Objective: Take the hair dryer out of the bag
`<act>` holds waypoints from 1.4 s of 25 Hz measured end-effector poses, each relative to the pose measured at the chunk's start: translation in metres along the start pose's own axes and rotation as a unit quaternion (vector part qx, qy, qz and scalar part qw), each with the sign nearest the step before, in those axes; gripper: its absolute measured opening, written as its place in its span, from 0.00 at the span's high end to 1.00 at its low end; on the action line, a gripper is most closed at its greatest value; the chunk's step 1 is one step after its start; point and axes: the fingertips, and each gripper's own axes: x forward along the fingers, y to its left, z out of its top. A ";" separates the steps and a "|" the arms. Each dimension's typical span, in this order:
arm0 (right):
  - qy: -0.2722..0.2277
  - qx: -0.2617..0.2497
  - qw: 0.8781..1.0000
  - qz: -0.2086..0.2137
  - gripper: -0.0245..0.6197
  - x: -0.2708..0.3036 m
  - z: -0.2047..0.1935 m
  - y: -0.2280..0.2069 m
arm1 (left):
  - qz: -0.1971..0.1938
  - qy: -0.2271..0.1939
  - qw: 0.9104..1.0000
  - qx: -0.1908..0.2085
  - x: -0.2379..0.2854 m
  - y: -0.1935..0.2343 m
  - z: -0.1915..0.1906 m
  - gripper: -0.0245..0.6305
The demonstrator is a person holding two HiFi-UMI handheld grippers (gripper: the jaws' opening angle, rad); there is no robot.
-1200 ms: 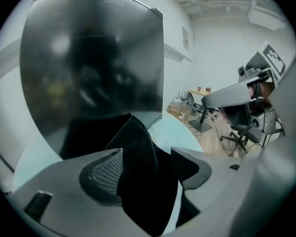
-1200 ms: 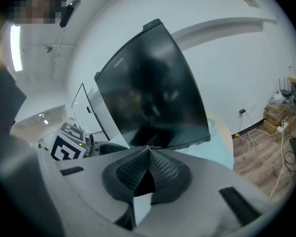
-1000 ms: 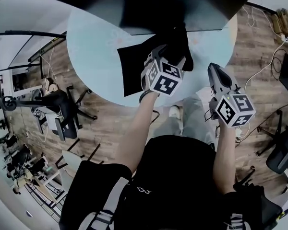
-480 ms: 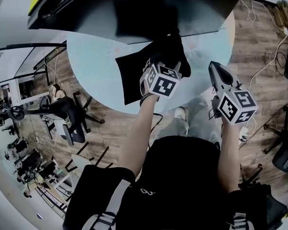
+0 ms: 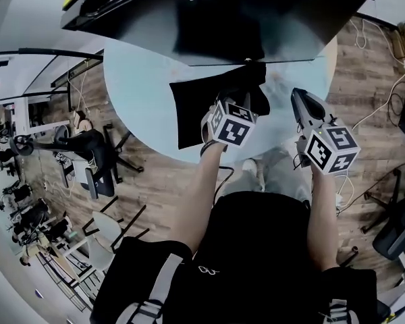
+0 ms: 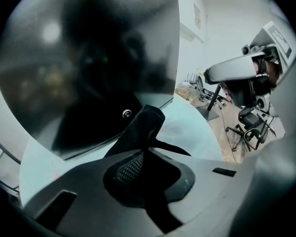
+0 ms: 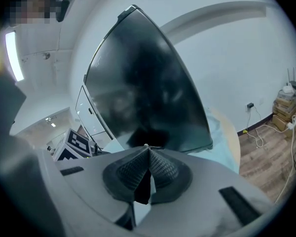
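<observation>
A black fabric bag (image 5: 189,110) lies on the round pale blue table (image 5: 142,73), its right end bunched up. My left gripper (image 5: 243,102) is at that bunched end, shut on a fold of the black fabric (image 6: 145,125), which rises from between the pads in the left gripper view, where the gripper (image 6: 138,154) points steeply down. My right gripper (image 5: 298,96) hovers to the right of the bag over the table's edge, shut with nothing in it (image 7: 147,152). The hair dryer is not visible.
A large dark screen (image 5: 256,12) stands at the back of the table, close behind the bag, and fills much of both gripper views (image 7: 148,93). Office chairs (image 5: 88,154) stand on the wooden floor at left. Cables (image 5: 374,106) trail at right.
The left gripper has stayed at the bag's bunched end. The right gripper has drifted slightly across, beside the bag. The head view has shifted, showing more of the screen.
</observation>
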 end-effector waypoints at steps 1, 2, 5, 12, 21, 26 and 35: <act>0.001 -0.002 1.000 0.005 0.96 0.002 0.001 0.001 | 0.000 -0.002 1.000 -0.003 -0.002 0.000 0.000 0.95; 0.003 -0.003 1.000 0.010 0.96 0.004 0.001 0.001 | 0.000 -0.004 1.000 -0.007 -0.004 0.001 -0.001 0.95; 0.011 -0.005 1.000 0.027 0.96 0.010 0.001 0.001 | 0.014 -0.012 0.999 -0.029 -0.017 0.006 0.001 0.95; 0.036 -0.024 0.995 0.091 0.96 0.030 0.002 0.016 | 0.037 -0.047 0.996 -0.068 -0.055 0.019 0.005 0.95; 0.113 -0.082 0.979 0.152 0.96 0.051 -0.028 0.032 | 0.063 -0.098 0.987 -0.108 -0.097 0.028 0.017 0.95; 0.163 -0.114 0.965 0.172 0.96 0.057 -0.057 0.040 | 0.076 -0.102 0.986 -0.110 -0.109 0.029 0.014 0.95; 0.195 -0.118 0.962 0.151 0.96 0.080 -0.080 0.024 | 0.055 -0.098 0.989 -0.101 -0.103 0.024 0.006 0.94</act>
